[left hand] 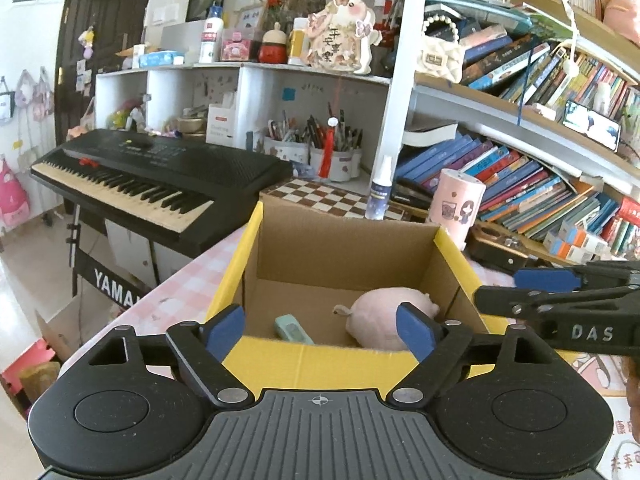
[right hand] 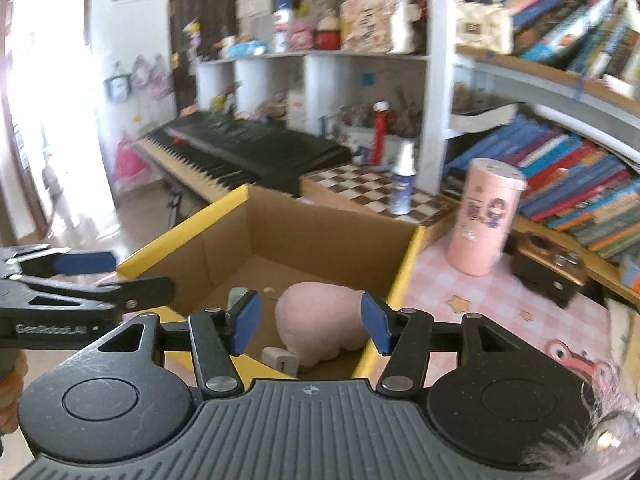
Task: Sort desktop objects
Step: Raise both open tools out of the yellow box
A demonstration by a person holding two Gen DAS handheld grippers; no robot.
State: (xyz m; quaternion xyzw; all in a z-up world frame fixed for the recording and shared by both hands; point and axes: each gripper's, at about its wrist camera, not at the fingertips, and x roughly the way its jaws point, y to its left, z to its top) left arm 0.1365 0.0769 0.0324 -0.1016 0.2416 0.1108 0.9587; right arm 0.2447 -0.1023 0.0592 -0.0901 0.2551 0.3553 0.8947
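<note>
Your left tongs (left hand: 320, 330) stand wide open and empty, hovering over the near rim of the cardboard box (left hand: 348, 252). Your right tongs (right hand: 310, 322) gape less widely, gripping nothing, just right of them. Inside the box lie a pink plush toy (left hand: 380, 316), a pale green remote (left hand: 292, 330) and a small white block (right hand: 280, 358). Right of the box, on the counter (right hand: 500, 300), stands a pink canister (right hand: 484, 220).

Inside the cardboard box (left hand: 344, 264) lie a pink plush toy (left hand: 384, 316) and a pale green remote (left hand: 292, 330); the left claw (left hand: 320, 330) hangs open above the box's near rim.
</note>
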